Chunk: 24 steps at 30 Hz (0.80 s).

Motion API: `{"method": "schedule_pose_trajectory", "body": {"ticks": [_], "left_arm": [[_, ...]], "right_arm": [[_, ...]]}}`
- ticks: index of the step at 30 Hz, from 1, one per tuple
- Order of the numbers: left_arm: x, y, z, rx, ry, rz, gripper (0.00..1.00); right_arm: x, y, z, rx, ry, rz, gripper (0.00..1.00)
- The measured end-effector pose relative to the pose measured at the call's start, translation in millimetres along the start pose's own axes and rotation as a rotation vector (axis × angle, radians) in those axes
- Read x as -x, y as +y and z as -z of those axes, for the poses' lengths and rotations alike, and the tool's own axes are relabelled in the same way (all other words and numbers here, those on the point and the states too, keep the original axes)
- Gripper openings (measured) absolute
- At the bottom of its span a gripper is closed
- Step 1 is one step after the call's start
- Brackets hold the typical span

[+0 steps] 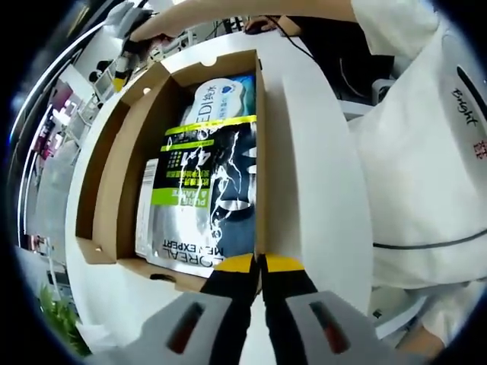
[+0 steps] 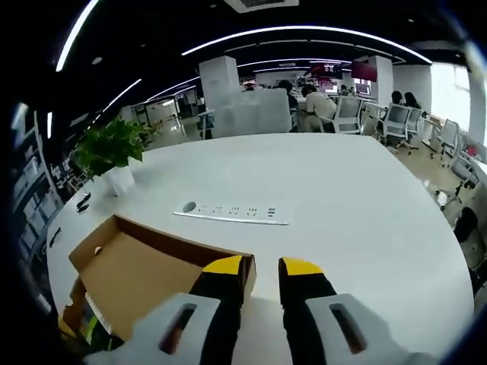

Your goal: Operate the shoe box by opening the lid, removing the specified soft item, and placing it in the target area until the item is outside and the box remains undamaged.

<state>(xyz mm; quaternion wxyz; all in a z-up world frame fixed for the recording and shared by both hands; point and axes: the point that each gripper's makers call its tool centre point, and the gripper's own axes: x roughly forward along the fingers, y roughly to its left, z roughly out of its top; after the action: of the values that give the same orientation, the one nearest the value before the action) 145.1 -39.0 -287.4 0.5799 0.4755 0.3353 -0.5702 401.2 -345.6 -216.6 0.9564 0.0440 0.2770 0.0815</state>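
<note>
— Left gripper (image 1: pixel 259 268) first: how did it stand?

— Its yellow-tipped jaws were pressed together, pinching the near end of the shoe box's (image 1: pixel 114 182) right-hand wall. In the left gripper view that cardboard box lay open on the white tabletop (image 1: pixel 312 175), running away from the camera. Inside lay the soft item, a flat foil pouch (image 1: pixel 209 194) in silver, black and lime green with printed lettering, and beyond it a pale blue-and-white packet (image 1: pixel 224 95). A person in a white top (image 1: pixel 426 152) stood at the right, one arm reaching across the far end of the box.

— And the right gripper (image 2: pixel 262 275)?

— In the right gripper view its jaws stood narrowly apart, holding nothing that I could see. The left jaw overlapped the corner of the box's brown flap (image 2: pixel 137 266); whether it touched, I couldn't tell. Further off on the tabletop lay a white power strip (image 2: pixel 232 213), and a potted plant (image 2: pixel 110 152) stood near the left edge. Office chairs (image 2: pixel 399 122) and seated people showed behind.
</note>
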Motion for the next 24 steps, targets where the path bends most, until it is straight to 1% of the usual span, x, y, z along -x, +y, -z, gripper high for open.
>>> {"method": "schedule_pose_trajectory", "body": {"ticks": [1,2,3,4,7,8,10,12,13,14,15,16,18,19,20,22,23,24], "left_arm": [[0.0,0.0,0.0,-0.002,0.000,0.000,0.03],[0.0,0.0,0.0,-0.002,0.000,-0.001,0.03],[0.0,-0.1,0.1,-0.002,0.001,-0.001,0.03],[-0.1,-0.1,0.1,-0.003,0.001,-0.002,0.03],[-0.1,-0.1,0.1,-0.005,0.001,-0.004,0.03],[-0.1,-0.1,0.0,-0.006,0.001,-0.004,0.03],[0.0,-0.1,0.0,-0.007,-0.002,-0.005,0.03],[0.1,0.0,0.0,-0.007,-0.007,-0.005,0.03],[0.1,0.0,0.0,-0.005,-0.008,-0.004,0.03],[0.1,0.1,0.0,-0.003,-0.009,-0.003,0.03],[0.0,0.1,0.0,-0.004,-0.009,-0.002,0.03],[0.0,0.1,0.1,-0.003,-0.009,0.000,0.03],[-0.1,0.2,0.1,-0.003,-0.008,0.001,0.03],[0.0,0.2,0.2,-0.004,-0.007,0.001,0.03],[0.0,0.2,0.2,-0.004,-0.007,0.000,0.03],[0.1,0.0,0.3,-0.005,-0.010,-0.002,0.03],[0.1,-0.1,0.3,-0.004,-0.011,-0.002,0.03],[0.1,-0.2,0.3,0.002,-0.011,-0.002,0.03]], "right_arm": [[1.6,4.3,-5.1,-0.020,-0.023,-0.034,0.22],[2.6,6.8,-7.5,-0.035,-0.031,-0.055,0.24],[6.5,10.1,-9.2,-0.056,-0.037,-0.080,0.24],[8.8,10.8,-10.3,-0.064,-0.042,-0.089,0.24],[15.0,13.3,-10.3,-0.070,-0.049,-0.125,0.29],[12.9,6.8,-13.8,-0.085,-0.043,-0.122,0.30],[13.1,6.8,-12.0,-0.094,-0.040,-0.135,0.30],[17.1,14.6,-9.4,-0.173,-0.039,-0.207,0.30],[18.7,14.8,-11.7,-0.174,-0.058,-0.223,0.29],[22.5,10.1,-20.3,-0.157,-0.121,-0.223,0.25],[25.5,10.3,-25.1,-0.140,-0.156,-0.230,0.22],[29.2,12.3,-27.2,-0.148,-0.165,-0.247,0.22],[32.5,11.8,-23.0,-0.169,-0.134,-0.244,0.27],[34.3,13.4,-24.3,-0.172,-0.142,-0.260,0.29],[36.5,15.6,-28.9,-0.149,-0.166,-0.285,0.29],[41.6,18.8,-26.1,-0.138,-0.160,-0.292,0.30],[44.7,28.6,-23.2,-0.116,-0.144,-0.338,0.28],[45.8,31.3,-21.5,-0.126,-0.130,-0.342,0.26]]}}
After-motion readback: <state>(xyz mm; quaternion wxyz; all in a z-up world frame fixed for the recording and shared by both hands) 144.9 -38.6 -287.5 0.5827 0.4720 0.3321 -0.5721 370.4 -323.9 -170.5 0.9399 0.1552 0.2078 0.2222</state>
